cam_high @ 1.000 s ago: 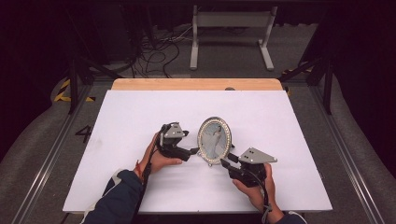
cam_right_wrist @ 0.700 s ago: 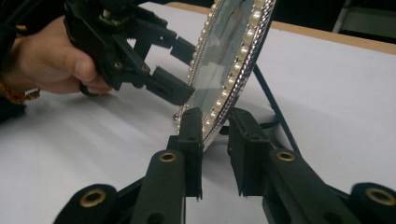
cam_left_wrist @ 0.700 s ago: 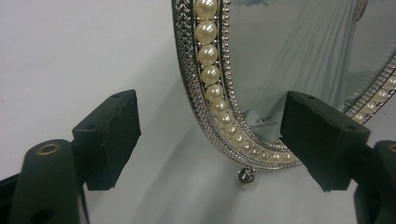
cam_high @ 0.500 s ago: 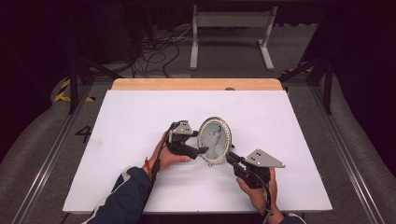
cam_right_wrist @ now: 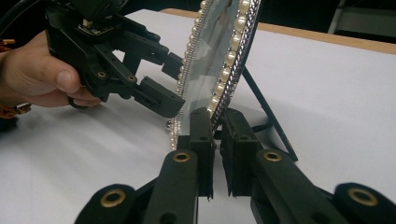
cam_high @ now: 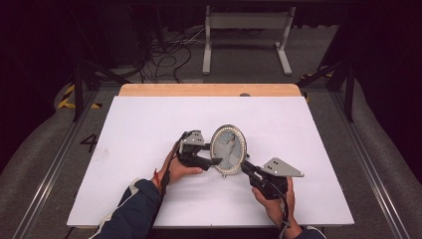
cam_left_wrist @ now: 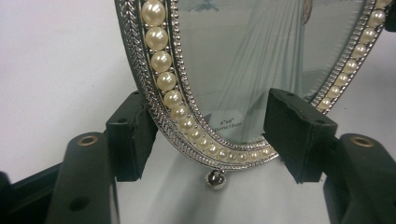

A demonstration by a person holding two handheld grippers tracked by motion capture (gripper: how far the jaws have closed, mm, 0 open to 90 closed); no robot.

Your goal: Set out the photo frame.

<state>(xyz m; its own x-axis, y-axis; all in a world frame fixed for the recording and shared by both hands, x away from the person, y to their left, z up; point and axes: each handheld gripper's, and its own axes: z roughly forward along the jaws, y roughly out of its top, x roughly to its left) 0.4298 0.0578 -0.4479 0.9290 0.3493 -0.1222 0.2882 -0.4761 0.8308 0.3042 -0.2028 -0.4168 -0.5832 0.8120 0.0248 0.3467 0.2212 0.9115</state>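
An oval silver picture frame (cam_high: 228, 149) rimmed with pearls stands upright on the white table (cam_high: 149, 124), propped on its rear strut (cam_right_wrist: 267, 114). My right gripper (cam_high: 244, 167) comes in from the lower right and is shut on the frame's (cam_right_wrist: 226, 51) lower rim, one pad (cam_right_wrist: 201, 126) on each face. My left gripper (cam_high: 213, 154) reaches in from the left. Its jaws have just been closing and straddle the lower end of the frame (cam_left_wrist: 243, 70). Its pads (cam_left_wrist: 299, 130) stand close beside the rim without clearly pressing. In the right gripper view the left gripper (cam_right_wrist: 168, 84) sits against the glass side.
A wooden strip (cam_high: 209, 89) runs along the table's far edge. Beyond it lie cables (cam_high: 169, 55) and a grey metal stand (cam_high: 246, 35) on the floor. Rails flank the table on both sides. White tabletop lies bare all around the frame.
My left gripper has moved right, up to the frame, and its jaws have narrowed around the lower end. The right gripper has stayed at the frame's lower right rim.
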